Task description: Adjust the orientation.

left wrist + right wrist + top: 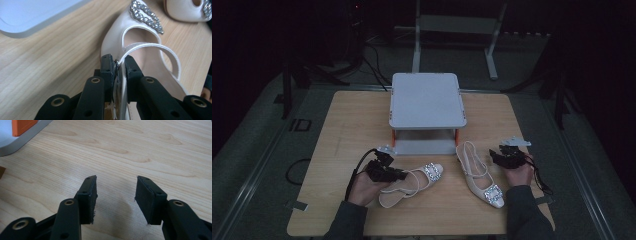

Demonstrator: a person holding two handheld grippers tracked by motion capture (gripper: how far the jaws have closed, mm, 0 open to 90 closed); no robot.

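- Lower left of the high view: the left tongs (pixel 119 65) are closed on the strap of the left shoe (pixel 412 183).
- Lower right: the right tongs (pixel 115 192) are held wide apart, gripping nothing, beside the right shoe (pixel 479 175).
- Frame centre, behind: a grey rack (pixel 427 100) is seen on the worktop (pixel 347 125).

My matt black plastic left claw (pixel 117 66) with brass-coloured rivets pinches the smooth satiny cream shoe (pixel 140 52), its glittering rhinestone buckle (pixel 146 15) at upper right, over the pale matt grained wood table (pixel 55 57) beside the smooth grey plastic stand (pixel 35 15)
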